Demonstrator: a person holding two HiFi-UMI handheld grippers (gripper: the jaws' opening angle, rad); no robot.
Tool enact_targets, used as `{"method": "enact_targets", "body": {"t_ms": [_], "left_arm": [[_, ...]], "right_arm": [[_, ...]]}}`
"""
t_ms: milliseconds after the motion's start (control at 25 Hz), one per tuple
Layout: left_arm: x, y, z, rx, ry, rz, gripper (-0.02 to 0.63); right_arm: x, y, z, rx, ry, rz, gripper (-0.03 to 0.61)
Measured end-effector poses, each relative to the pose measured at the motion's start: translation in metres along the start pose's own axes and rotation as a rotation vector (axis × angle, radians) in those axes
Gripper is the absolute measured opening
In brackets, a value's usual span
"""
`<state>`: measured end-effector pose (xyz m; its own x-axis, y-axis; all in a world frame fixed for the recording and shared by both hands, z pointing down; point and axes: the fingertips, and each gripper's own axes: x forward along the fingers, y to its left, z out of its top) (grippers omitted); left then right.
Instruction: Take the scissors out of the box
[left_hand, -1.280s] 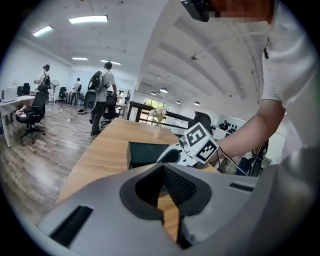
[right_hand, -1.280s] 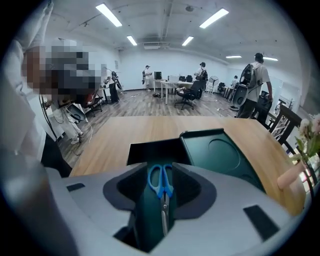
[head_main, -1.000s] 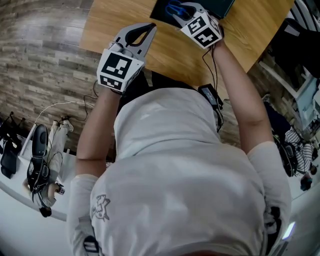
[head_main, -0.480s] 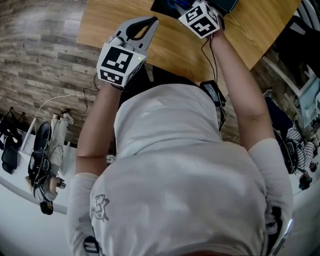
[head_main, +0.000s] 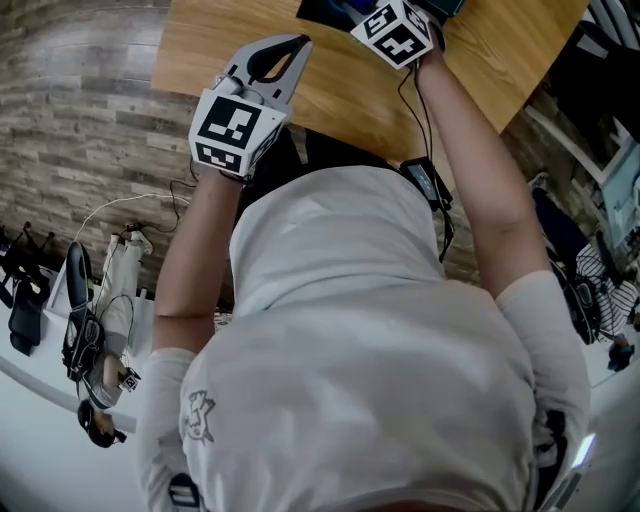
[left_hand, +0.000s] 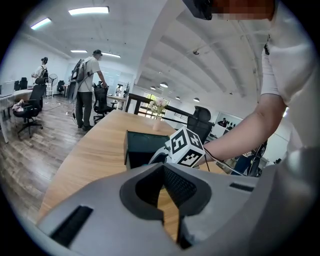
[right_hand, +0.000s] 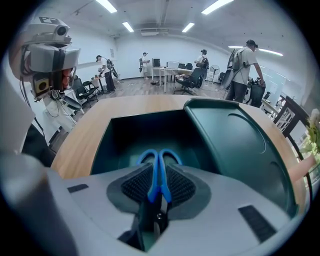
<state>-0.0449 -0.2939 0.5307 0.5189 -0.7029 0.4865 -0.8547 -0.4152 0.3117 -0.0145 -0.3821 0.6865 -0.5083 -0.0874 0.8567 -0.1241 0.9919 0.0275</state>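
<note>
The left gripper (head_main: 298, 45) has its jaws pressed together, empty. The right gripper (right_hand: 159, 192) has just been closing its jaws and now pinches the blue-handled scissors (right_hand: 156, 175), which are not yet out of the dark green plastic box (right_hand: 117, 137). Held by thin handles, they could swivel or slip when lifted.

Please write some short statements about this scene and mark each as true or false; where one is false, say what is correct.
1. The right gripper has the scissors between its jaws. True; the jaws have just been closing on the blue handles.
2. The scissors lie on the table outside the box. False: they are in those jaws, over the inside of the dark green box.
3. The box's lid stands open. True.
4. The left gripper holds the box. False: its jaws are empty, above the table, apart from the box.
</note>
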Motion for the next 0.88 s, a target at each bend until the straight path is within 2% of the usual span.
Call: {"method": "enact_targets", "body": {"t_ms": [160, 360, 720, 880], "left_arm": [[-0.010, -0.005, 0.009, -0.001, -0.028, 0.015, 0.005], [-0.031, -0.002, 0.015, 0.025, -0.048, 0.018, 0.005], [-0.076, -0.012, 0.026, 0.082, -0.091, 0.002, 0.005], [-0.095, -0.020, 0.033, 0.114, -0.115, -0.007, 0.005]], "right_arm": [[-0.007, 0.000, -0.003, -0.015, 0.004, -0.022, 0.094], [-0.020, -0.001, 0.012, 0.007, -0.026, -0.064, 0.092], [-0.076, 0.009, 0.049, 0.019, -0.109, -0.175, 0.092], [-0.105, 0.017, 0.059, 0.058, -0.157, -0.215, 0.092]]}}
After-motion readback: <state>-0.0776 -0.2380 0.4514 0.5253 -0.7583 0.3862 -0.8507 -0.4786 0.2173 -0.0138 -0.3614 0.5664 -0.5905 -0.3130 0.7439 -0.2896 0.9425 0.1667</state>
